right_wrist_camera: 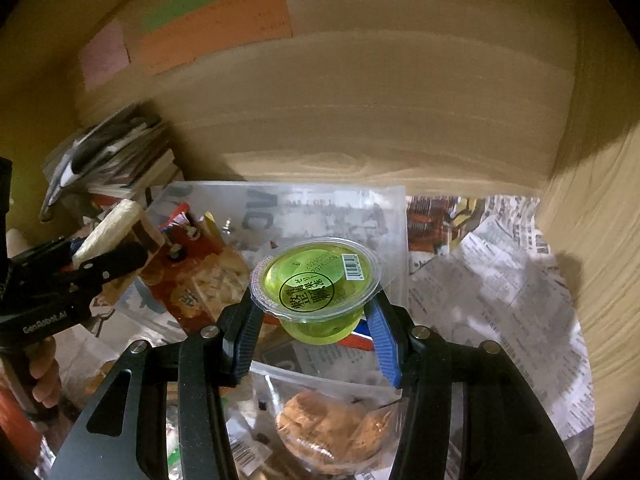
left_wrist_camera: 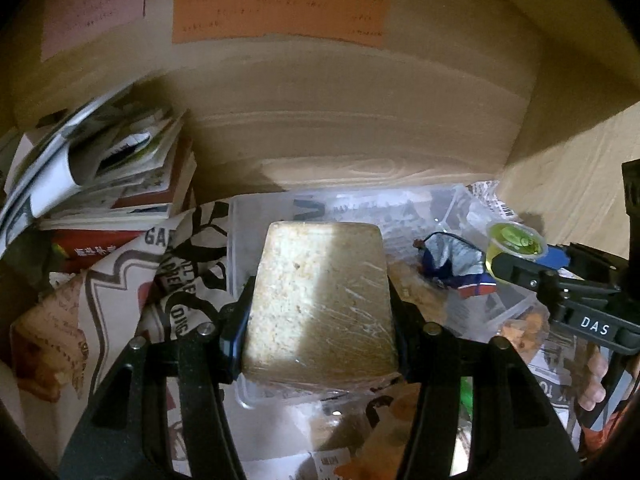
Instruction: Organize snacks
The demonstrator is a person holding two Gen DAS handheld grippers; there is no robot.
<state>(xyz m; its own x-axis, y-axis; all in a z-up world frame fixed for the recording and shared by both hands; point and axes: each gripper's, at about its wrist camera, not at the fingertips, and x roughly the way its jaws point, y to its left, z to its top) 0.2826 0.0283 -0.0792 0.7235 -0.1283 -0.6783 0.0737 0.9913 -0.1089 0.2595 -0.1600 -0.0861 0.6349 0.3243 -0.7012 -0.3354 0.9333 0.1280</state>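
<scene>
My left gripper is shut on a pale, crumbly block wrapped in clear film, held above a clear plastic bin. In the right wrist view my right gripper is shut on a green jelly cup with a printed lid, over the same bin. The bin holds a red cracker pack and a blue-and-silver wrapper. Each view shows the other gripper: the right gripper with the jelly cup, and the left gripper with the block.
A leaning stack of books and magazines fills the left corner. Newspaper lines the shelf floor. A wooden back wall with coloured notes and a wooden side wall close the space. A clear bag of cookies lies in front.
</scene>
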